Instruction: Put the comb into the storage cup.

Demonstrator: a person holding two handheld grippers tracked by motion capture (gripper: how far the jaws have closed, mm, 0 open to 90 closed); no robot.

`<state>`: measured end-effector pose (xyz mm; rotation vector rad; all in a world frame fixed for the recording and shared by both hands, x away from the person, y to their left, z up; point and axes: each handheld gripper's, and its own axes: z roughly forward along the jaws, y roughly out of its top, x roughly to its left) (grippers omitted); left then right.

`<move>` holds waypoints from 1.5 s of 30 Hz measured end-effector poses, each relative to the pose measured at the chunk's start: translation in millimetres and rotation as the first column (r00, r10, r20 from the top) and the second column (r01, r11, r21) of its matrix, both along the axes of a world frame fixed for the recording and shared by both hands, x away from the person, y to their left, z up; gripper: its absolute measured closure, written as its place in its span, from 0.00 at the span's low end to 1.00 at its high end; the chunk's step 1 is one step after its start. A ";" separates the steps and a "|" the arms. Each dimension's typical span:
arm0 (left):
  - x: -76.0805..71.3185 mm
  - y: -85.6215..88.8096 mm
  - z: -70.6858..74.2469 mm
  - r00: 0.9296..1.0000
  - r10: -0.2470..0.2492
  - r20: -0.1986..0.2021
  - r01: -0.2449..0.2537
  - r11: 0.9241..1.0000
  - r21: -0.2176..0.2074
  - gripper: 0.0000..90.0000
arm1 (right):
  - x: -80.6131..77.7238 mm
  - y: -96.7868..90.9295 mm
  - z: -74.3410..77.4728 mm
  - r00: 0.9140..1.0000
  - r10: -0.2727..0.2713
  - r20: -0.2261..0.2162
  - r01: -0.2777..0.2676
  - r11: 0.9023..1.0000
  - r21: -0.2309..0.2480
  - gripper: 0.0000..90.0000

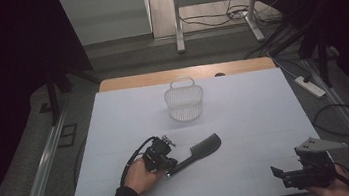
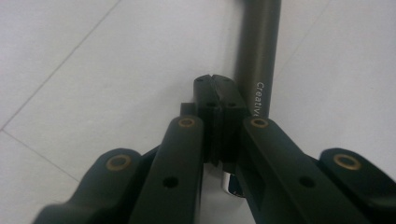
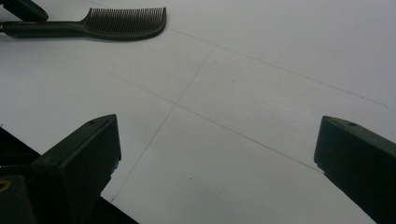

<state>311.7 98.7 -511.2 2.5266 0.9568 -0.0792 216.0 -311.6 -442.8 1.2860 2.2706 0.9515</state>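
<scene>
Though partly hidden, comb handle beside claw

On the round dark plastic handle of the comb, look for small white lettering running lengthwise along the shaft. You can read "Creativ" there, and the rest of the word is cut off where the black closed tips of your left gripper cover it. You'll find nothing else legible anywhere.
</scene>
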 end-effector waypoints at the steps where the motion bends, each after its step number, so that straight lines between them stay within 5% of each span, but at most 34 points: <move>1: 0.0 0.0 0.0 1.000 0.000 0.000 0.000 1.000 0.000 0.99 | 0.0 0.1 0.0 1.000 0.000 0.000 0.000 1.000 0.000 0.01; 12: -2.3 1.9 2.8 1.000 0.022 0.002 -0.022 1.000 -0.008 0.99 | 0.3 0.4 0.0 1.000 0.001 -0.002 -0.001 1.000 -0.001 0.01; 24: -7.2 19.7 28.9 0.995 0.090 0.047 -0.087 0.993 -0.076 0.88 | 0.4 0.6 0.0 1.000 0.002 -0.002 -0.002 1.000 -0.001 0.01; 31: -9.2 24.4 37.6 0.991 0.112 0.068 -0.107 0.991 -0.080 0.69 | 0.6 0.8 -0.1 1.000 0.003 -0.003 -0.003 1.000 -0.001 0.01; 37: -10.7 17.9 44.0 0.990 0.113 0.083 -0.105 0.991 -0.086 0.38 | 0.7 0.9 -0.1 1.000 0.003 -0.004 -0.003 1.000 -0.003 0.01; 45: -9.0 11.1 51.4 0.991 0.101 0.085 -0.094 0.992 -0.085 0.11 | 0.9 1.1 -0.2 1.000 0.002 -0.006 -0.002 1.000 -0.006 0.01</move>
